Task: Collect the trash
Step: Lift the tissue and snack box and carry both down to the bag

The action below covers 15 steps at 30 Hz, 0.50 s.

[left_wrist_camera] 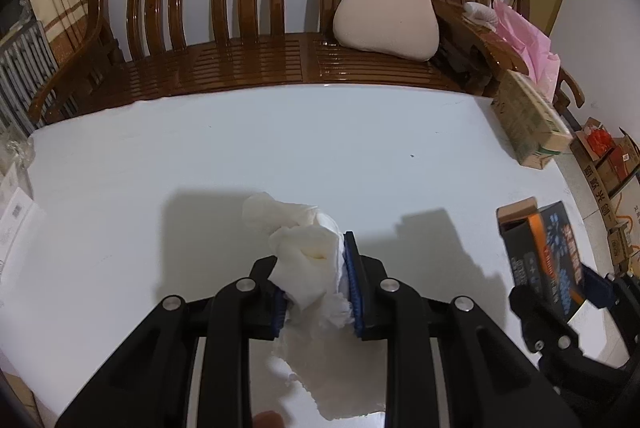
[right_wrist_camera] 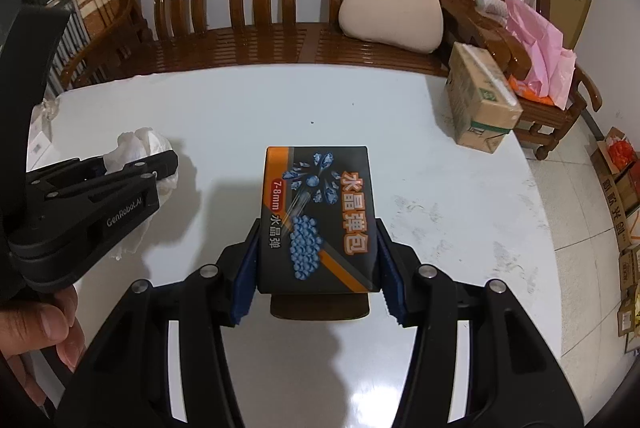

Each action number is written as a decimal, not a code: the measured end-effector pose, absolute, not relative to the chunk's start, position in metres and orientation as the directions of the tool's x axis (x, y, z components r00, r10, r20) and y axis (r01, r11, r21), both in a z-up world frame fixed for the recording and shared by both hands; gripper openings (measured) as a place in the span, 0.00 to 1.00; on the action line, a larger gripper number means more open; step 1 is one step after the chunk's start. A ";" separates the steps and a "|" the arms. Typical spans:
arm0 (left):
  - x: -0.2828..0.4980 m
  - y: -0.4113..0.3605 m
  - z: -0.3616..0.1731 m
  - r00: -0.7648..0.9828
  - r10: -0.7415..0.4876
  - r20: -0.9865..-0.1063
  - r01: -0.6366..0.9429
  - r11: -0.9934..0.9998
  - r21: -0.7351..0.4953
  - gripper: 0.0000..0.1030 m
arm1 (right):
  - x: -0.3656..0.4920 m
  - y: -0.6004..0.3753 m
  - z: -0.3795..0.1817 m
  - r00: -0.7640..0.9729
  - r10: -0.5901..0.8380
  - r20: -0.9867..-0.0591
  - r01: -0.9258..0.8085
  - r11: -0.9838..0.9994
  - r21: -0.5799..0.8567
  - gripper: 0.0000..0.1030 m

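Tissue, crumpled and white, sits clamped between the fingers of the left gripper, lifted off the white surface near its front edge; loose tails of it hang below the pads, so it looks soft, nearly weightless and easily torn, best pinched through the thick middle of the wad as it is now, not by a trailing corner; the right gripper has its fingers pressed on the two long sides of a dark printed carton, held near its rear end with the front end jutting forward over the middle of the surface; the carton looks light and stiff across its faces but probably empty, so a hard squeeze could cave the walls, and its glossy print may slip on the pads; gripping low across the narrow width seems the safest hold; a brown cardboard box stands at the far right corner; no bin shows in either view.
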<state>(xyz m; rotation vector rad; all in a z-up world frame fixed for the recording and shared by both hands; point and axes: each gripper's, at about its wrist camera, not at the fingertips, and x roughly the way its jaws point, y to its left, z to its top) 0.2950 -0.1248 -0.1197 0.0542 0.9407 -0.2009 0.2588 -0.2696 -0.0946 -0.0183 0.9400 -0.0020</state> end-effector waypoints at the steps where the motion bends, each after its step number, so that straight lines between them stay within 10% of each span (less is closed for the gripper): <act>1: 0.290 -0.124 -0.115 0.579 -0.146 -0.802 0.196 0.980 -0.036 0.24 | 0.254 -0.270 -0.089 0.598 -0.010 -0.801 -0.007 1.000 -0.017 0.49; 15: 0.214 -0.114 -0.066 0.639 -0.194 -0.744 0.242 0.969 -0.045 0.24 | 0.182 -0.259 -0.027 0.682 0.015 -0.731 -0.036 0.999 -0.013 0.49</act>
